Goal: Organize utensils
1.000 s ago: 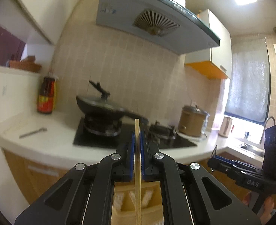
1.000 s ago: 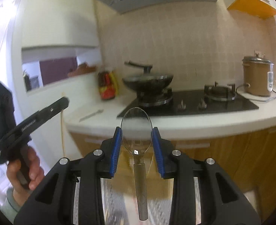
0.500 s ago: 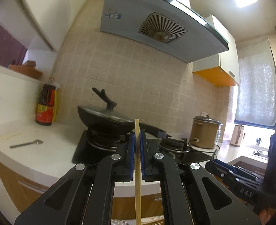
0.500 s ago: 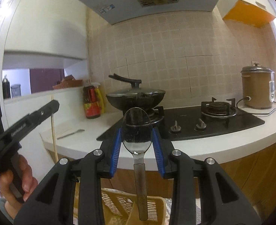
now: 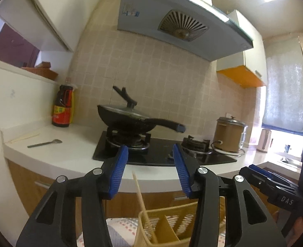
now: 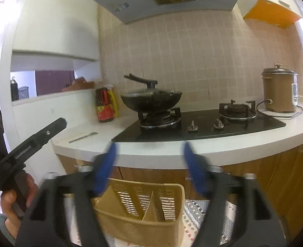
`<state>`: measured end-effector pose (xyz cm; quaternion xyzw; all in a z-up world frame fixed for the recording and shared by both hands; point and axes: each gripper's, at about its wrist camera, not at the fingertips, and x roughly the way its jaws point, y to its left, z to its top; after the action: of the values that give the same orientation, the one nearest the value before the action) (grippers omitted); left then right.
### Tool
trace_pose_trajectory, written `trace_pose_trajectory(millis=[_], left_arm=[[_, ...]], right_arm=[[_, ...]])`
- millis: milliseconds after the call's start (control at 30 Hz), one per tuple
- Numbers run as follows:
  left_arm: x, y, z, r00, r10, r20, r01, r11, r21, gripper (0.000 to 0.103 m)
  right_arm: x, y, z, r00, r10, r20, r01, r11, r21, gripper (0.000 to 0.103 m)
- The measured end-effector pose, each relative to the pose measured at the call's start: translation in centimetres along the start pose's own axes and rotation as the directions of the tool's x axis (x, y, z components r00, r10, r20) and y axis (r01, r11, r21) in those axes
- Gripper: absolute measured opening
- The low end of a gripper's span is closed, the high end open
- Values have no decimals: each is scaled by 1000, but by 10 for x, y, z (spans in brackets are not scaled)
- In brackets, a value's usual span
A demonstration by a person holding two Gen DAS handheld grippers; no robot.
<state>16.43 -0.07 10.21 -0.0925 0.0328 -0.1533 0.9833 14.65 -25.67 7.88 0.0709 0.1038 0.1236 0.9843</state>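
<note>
I see my left gripper (image 5: 150, 164) with its fingers (image 5: 118, 171) spread, having just been opening; the chopstick (image 5: 140, 195) now leans free between them, its lower end in the yellow basket (image 5: 166, 226) below, touching neither pad. My right gripper (image 6: 148, 164) has also just been opening, its blurred blue fingers (image 6: 107, 168) apart with nothing between them. The basket stands on a patterned cloth (image 6: 194, 212) below the white surface (image 5: 69, 156). On that surface lie a spoon (image 5: 45, 143) and pale sticks (image 5: 25, 138), near a sauce bottle (image 5: 62, 108).
</note>
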Motion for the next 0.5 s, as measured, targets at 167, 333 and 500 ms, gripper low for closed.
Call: trace_pose_trajectory(millis=[167, 333, 500], left_arm=[[-44, -1, 16, 1000, -24, -12, 24, 999, -35, 44], [-81, -7, 19, 997, -9, -73, 7, 999, -33, 44], [-90, -4, -3, 967, -5, -255, -7, 999, -47, 44]], right_arm=[[-44, 13, 4, 999, -32, -5, 32, 999, -42, 66], [-73, 26, -5, 996, -41, -80, 35, 997, -76, 66], [-78, 33, -33, 965, -23, -262, 5, 998, -67, 60]])
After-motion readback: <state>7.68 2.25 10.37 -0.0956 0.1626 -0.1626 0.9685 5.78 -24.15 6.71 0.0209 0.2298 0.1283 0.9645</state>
